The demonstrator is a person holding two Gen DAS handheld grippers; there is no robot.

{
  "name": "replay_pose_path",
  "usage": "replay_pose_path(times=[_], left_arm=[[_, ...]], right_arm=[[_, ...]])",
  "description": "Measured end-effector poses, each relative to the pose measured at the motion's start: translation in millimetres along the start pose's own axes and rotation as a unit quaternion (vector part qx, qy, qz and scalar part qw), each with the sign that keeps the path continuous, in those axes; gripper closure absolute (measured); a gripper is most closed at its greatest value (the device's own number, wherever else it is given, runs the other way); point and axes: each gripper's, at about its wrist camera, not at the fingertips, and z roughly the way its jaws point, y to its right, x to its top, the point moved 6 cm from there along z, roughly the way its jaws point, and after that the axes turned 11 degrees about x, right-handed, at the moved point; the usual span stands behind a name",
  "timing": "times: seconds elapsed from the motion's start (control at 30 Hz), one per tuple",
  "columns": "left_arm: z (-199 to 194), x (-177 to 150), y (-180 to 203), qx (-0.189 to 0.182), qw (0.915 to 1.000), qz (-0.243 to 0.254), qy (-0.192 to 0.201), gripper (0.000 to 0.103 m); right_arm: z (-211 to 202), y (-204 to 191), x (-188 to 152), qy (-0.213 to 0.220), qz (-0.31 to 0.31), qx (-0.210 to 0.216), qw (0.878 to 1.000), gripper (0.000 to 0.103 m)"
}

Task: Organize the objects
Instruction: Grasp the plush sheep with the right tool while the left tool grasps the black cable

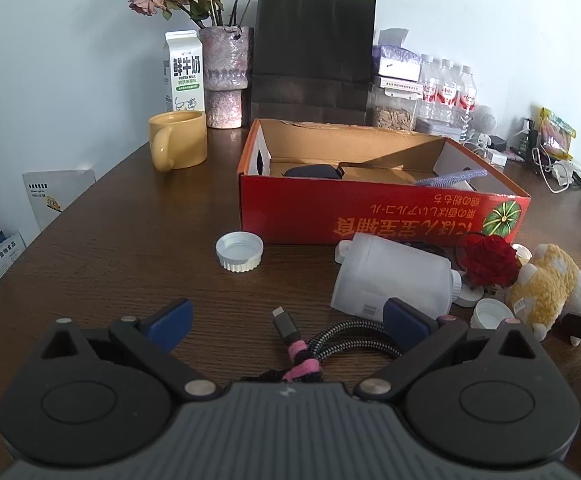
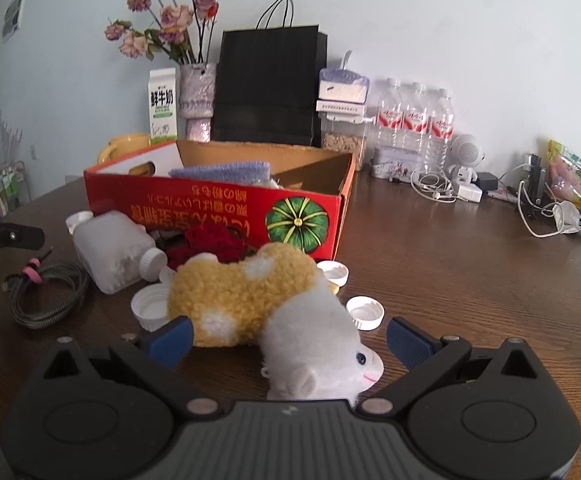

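A red cardboard box (image 1: 330,216) stands open on the dark wood table, holding a dark item and a blue cloth (image 1: 450,178). My left gripper (image 1: 286,320) is open, its jaws either side of a coiled braided cable (image 1: 330,344) with a pink tie. A white plastic bottle (image 1: 390,280) lies on its side in front of the box, beside a red fabric flower (image 1: 486,260). My right gripper (image 2: 288,338) is open around a yellow and white plush sheep (image 2: 274,312). The box (image 2: 210,216), bottle (image 2: 110,252) and cable (image 2: 46,292) also show in the right wrist view.
Loose white caps (image 1: 239,251) (image 2: 364,312) (image 2: 152,306) lie on the table. At the back stand a yellow mug (image 1: 178,140), milk carton (image 1: 182,72), flower vase (image 1: 226,76), black paper bag (image 1: 314,52), water bottles (image 2: 414,124) and chargers with cables (image 2: 538,196).
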Motion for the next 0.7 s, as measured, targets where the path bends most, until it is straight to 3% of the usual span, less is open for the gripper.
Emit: replay_pose_path(times=[0.23,0.3,0.5,0.7], left_arm=[[4.4,-5.6,4.8,-0.003,0.9998,0.009,-0.016,0.000],[5.0,-6.4,7.0,-0.006,0.9997,0.014,-0.020,0.000],[8.9,-9.8,14.0,-0.017,0.9989,0.027,-0.035,0.000],[15.5,-14.9,21.1,-0.042,0.9959,0.047,-0.065,0.000]], right_arm=[[18.6,9.2,-2.1,-0.028,0.000,0.045,0.999,0.023],[21.3,9.6,-3.5,-0.036,-0.001,0.045,0.998,0.048],[15.9,8.5,-6.3,-0.016,0.018,0.047,0.999,0.051],[3.7,3.3,-2.6,0.032,0.033,0.033,0.998,0.053]])
